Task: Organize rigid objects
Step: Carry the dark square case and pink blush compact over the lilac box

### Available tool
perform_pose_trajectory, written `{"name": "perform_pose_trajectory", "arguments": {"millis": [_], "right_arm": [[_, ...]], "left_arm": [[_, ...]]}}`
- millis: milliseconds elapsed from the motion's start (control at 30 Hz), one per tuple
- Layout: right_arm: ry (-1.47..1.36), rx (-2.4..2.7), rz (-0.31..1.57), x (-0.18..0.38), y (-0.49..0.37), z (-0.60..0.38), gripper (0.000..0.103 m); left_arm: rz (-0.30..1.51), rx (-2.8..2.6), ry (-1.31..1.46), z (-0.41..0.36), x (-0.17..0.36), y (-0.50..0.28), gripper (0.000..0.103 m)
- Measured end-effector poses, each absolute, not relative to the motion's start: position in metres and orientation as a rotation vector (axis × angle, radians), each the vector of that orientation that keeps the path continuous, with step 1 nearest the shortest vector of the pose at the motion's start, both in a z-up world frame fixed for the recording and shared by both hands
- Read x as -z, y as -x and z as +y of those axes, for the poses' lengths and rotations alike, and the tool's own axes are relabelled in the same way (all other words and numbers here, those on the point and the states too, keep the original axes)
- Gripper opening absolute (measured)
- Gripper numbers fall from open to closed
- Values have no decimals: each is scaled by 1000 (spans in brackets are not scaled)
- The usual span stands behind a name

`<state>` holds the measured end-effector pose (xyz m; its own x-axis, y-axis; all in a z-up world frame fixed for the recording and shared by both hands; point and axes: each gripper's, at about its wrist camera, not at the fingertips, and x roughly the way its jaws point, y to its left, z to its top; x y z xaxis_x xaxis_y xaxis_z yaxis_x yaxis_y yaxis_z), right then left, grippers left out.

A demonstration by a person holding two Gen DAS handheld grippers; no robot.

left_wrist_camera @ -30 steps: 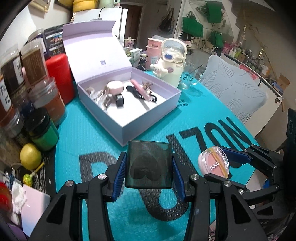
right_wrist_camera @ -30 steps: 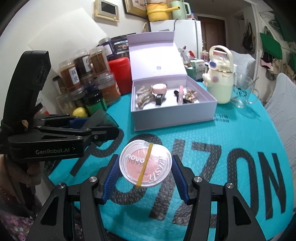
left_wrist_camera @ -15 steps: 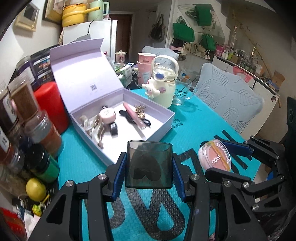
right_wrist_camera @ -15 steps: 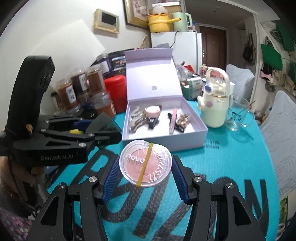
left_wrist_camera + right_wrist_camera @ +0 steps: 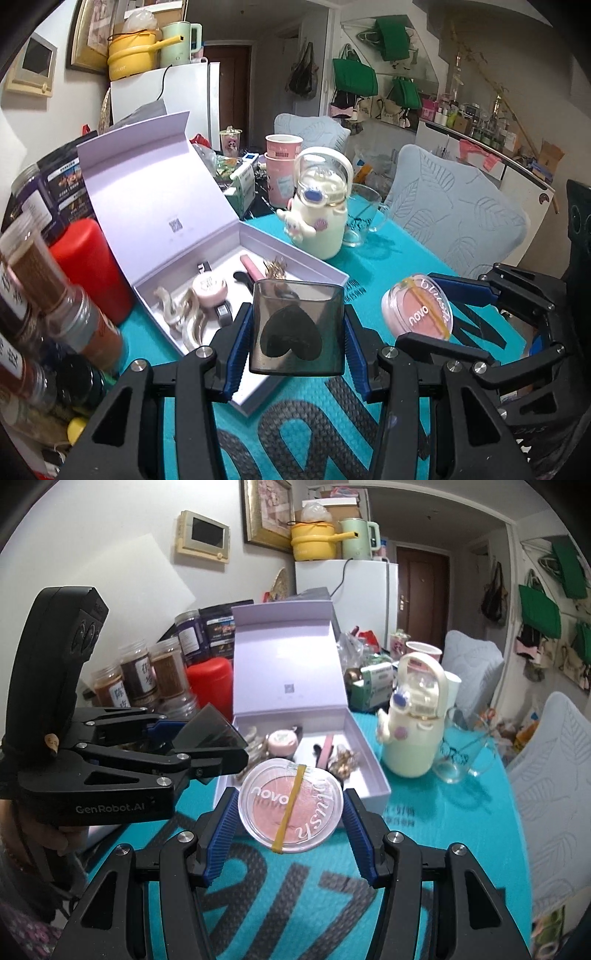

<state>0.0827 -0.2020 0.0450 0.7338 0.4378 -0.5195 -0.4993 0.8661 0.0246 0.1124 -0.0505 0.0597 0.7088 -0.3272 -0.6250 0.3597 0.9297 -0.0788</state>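
My left gripper (image 5: 297,330) is shut on a smoky grey translucent case (image 5: 297,326) with a dark heart shape inside, held in the air above the near corner of the open lilac box (image 5: 306,264). My right gripper (image 5: 290,808) is shut on a round pink blush compact (image 5: 290,806) with a yellow rubber band across its lid; the same compact (image 5: 417,310) shows to the right in the left wrist view. In the right wrist view the left gripper (image 5: 207,744) holds the grey case (image 5: 208,733) left of the box (image 5: 369,749). The box contains hair clips, a pink round item and a pink stick.
Spice jars (image 5: 44,280) and a red canister (image 5: 88,266) stand left of the box. A cream character bottle (image 5: 321,218), a glass mug (image 5: 364,214) and pink cups (image 5: 282,166) stand behind it on the teal mat (image 5: 388,254). Padded chairs (image 5: 458,218) flank the table's right side.
Both grippers have risen and drawn closer to the box with their items still held; the box now sits lower and nearer in both views.
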Motion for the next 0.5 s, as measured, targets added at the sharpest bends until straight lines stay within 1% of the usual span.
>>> {"name": "perform_pose_trajectory", "arguments": {"millis": [267, 500], "right_arm": [[117, -537, 510, -61, -112, -197, 56], [129, -539, 502, -65, -137, -189, 56]], "left_arm": [[658, 365, -42, -43, -69, -139, 46], [663, 349, -26, -33, -67, -164, 46]]}}
